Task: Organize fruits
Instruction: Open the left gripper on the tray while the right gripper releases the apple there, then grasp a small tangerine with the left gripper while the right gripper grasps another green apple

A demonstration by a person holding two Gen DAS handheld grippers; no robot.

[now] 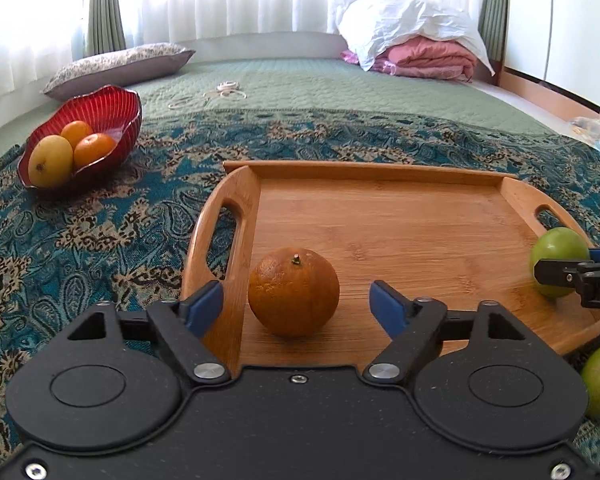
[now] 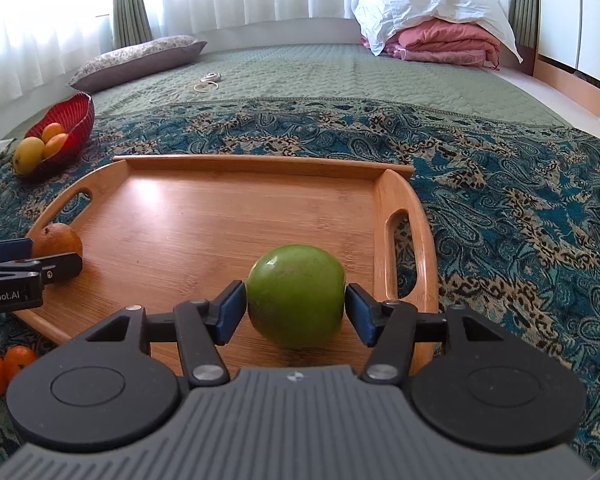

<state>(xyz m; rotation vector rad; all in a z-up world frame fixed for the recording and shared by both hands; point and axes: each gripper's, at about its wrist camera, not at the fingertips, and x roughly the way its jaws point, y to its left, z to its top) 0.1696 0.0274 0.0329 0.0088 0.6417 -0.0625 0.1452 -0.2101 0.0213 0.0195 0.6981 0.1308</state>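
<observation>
I had my left gripper (image 1: 296,306) spread wide around the orange (image 1: 293,292), not touching, to leave it on the tray (image 1: 380,216). My right gripper (image 2: 296,312) sat at three o'clock, jaws barely off the green fruit (image 2: 296,296).

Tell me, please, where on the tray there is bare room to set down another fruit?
The tray is bare across its middle and far half, between the two handles up to the far rim. The near corners are crowded: the orange and left gripper by the left handle, the green fruit and right gripper by the right.
</observation>
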